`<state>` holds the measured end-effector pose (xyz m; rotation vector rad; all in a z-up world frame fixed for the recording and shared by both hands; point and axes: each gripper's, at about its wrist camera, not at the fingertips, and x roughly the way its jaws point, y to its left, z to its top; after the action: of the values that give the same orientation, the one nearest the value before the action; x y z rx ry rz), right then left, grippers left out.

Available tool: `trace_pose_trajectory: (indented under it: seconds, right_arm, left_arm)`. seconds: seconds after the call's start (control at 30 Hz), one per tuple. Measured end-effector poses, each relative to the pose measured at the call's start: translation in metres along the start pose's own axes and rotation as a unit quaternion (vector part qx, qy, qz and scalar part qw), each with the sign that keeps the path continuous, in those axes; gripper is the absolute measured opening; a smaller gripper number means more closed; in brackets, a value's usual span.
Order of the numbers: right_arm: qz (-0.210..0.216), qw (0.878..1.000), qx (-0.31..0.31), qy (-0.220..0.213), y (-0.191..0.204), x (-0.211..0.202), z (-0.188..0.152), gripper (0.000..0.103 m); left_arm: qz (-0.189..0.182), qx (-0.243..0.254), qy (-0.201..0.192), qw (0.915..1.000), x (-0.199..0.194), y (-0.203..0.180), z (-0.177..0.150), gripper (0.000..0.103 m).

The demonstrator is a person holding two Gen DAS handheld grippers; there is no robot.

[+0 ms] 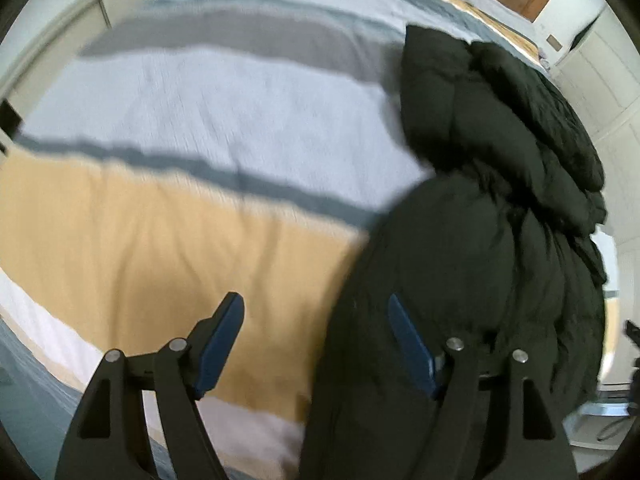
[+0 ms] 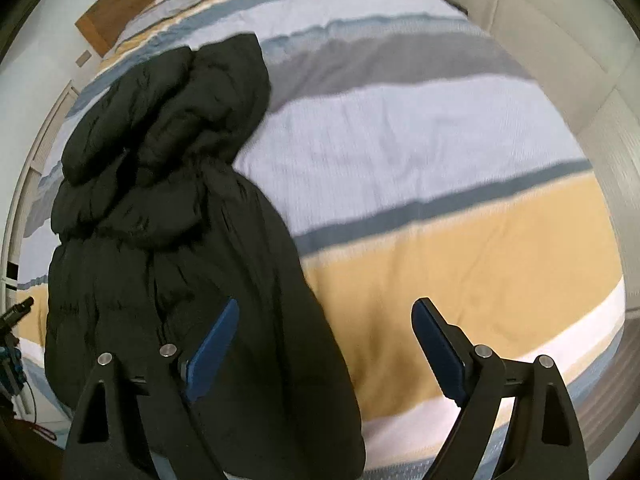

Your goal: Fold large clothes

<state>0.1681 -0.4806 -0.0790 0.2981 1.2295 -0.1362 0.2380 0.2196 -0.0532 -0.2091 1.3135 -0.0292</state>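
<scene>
Over the bed: I hang pointing steeply down, both my tools above a striped duvet (image 1: 224, 128).
Left gripper (image 1: 316, 340): my jaws stand wide and hold nothing; one blue pad is over the yellow stripe, the other over dark fabric.
Jacket (image 1: 492, 208): a black padded coat lies lengthwise on the duvet, doubled into a narrow, lumpy strip, the hood end far from me.
Right gripper (image 2: 326, 340): my jaws are wide and empty too, one pad over the coat's near end, the other over bare duvet.
Progress: I judge the lengthwise fold done; the crosswise fold and a tidy-up remain.
Left view only: white cupboard doors (image 1: 600, 80) beyond the coat.
Right view only: the wooden headboard (image 2: 136, 4) in full, a plain wall (image 2: 560, 40).
</scene>
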Motion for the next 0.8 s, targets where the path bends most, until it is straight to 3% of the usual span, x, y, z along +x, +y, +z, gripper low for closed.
trace_pose_trajectory:
  seconds: [0.13, 0.3, 0.5, 0.63, 0.8]
  right_arm:
    - [0.019, 0.999, 0.013, 0.027, -0.006, 0.012, -0.019, 0.088]
    - [0.055, 0.996, 0.038, 0.064, -0.012, 0.035, -0.044, 0.088]
    - [0.090, 0.988, 0.058, 0.109, -0.020, 0.058, -0.068, 0.089]
    - [0.112, 0.983, 0.061, 0.130, -0.020, 0.071, -0.079, 0.090]
    - [0.145, 0.975, 0.061, 0.159, -0.014, 0.091, -0.093, 0.090]
  left_arm:
    - [-0.053, -0.019, 0.037, 0.9978, 0.015, 0.001, -0.025, 0.074]
    - [-0.116, -0.042, 0.088, 0.9885, 0.040, 0.000, -0.053, 0.074]
    - [-0.156, -0.089, 0.109, 0.9776, 0.055, 0.015, -0.071, 0.074]
    - [-0.184, -0.108, 0.127, 0.9687, 0.062, 0.018, -0.077, 0.074]
    - [-0.242, -0.128, 0.156, 0.9491, 0.071, 0.015, -0.093, 0.075]
